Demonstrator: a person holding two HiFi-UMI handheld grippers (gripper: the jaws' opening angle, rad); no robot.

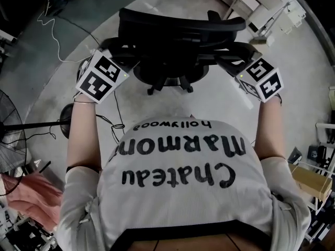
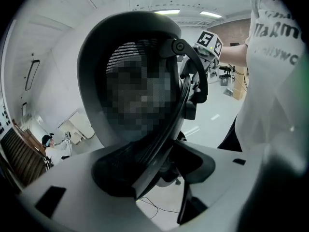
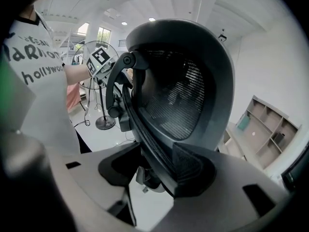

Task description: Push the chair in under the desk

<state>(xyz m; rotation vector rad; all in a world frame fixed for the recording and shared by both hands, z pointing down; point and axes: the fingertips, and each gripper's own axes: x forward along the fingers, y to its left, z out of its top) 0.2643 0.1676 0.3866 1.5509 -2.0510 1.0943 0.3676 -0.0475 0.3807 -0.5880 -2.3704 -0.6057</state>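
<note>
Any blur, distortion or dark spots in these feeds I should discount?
Head view: sharp, chair near-black. Left gripper view: fisheye bend, mosaic overlay on its mesh, shirt blurred. Right gripper view: same bend, mesh crisp, left edge blurred.

chair [image 1: 178, 41]: black all over; backrest a fine see-through mesh, its frame plain matt black
left hand-held gripper [image 2: 157, 170]: pale grey jaws with black pads; black-and-white square markers on its cube
right hand-held gripper [image 3: 157, 170]: the same pale grey with black pads; black-and-white square markers on its cube
shirt [image 1: 183, 213]: off-white; bold black lettering across it
floor [image 1: 225, 98]: pale grey, faintly mottled
cable [image 1: 53, 33]: white against the grey floor
fan [image 1: 9, 140]: black wire cage; black pole and base
cloth [image 1: 22, 191]: salmon pink
box [image 1: 309, 180]: tan cardboard
shelving [image 3: 270, 132]: pale beige; one teal thing on it
</note>
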